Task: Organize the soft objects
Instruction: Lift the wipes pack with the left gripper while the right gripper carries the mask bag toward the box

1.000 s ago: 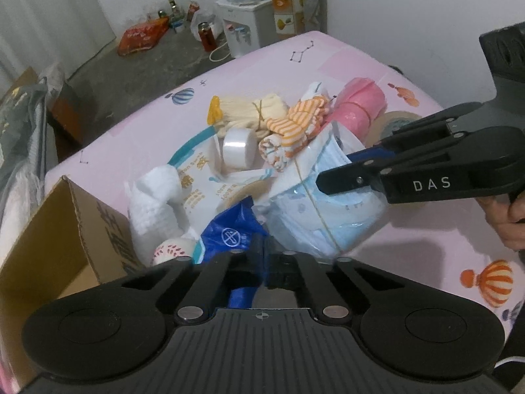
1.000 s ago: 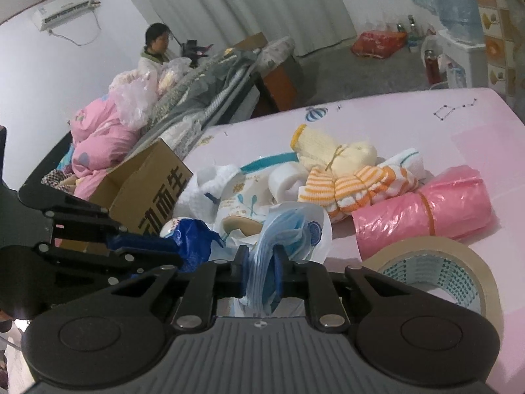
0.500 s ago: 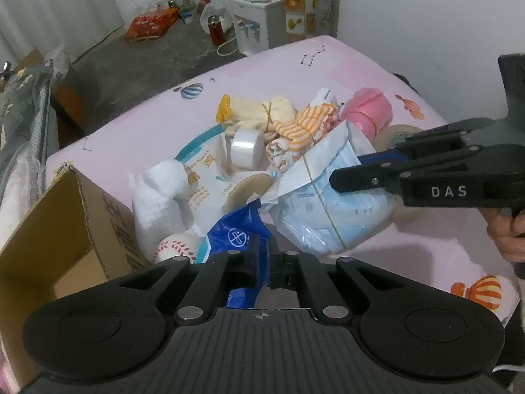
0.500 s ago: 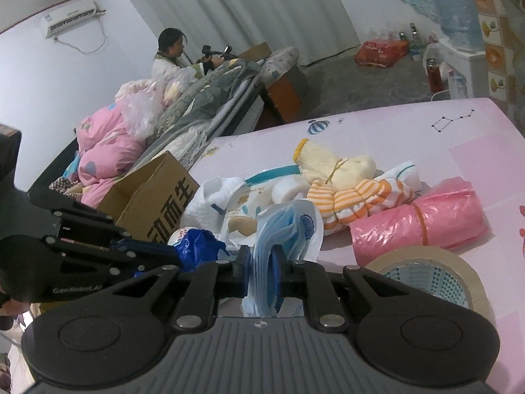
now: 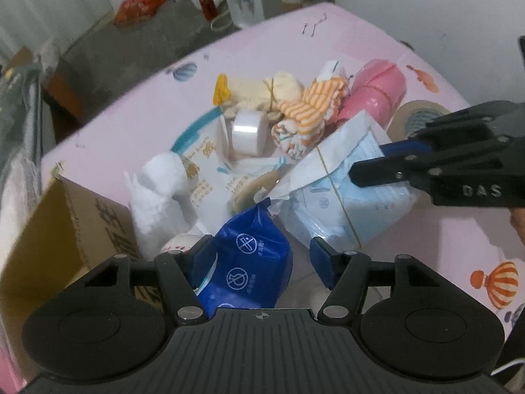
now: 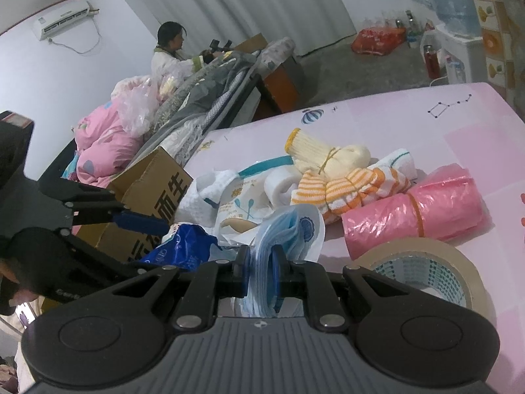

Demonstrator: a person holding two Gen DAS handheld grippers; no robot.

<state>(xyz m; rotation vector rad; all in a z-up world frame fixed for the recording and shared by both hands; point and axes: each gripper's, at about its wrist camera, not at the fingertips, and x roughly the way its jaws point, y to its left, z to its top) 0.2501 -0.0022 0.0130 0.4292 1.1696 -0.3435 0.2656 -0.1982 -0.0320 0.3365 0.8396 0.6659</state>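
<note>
Blue plastic packet on the pink worktop, just beside the cardboard box – between the just-opened left tongs, released, pads clear. To its right, bag of blue face masks – clenched at one edge by the right tongs.

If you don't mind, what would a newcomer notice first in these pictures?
Probably the right hand-held gripper, shut on a pack of blue face masks at the near edge of the pile. Just left of it, the left hand-held gripper, its jaws just opened, straddles a blue packet. A cardboard box sits at far left.
</note>
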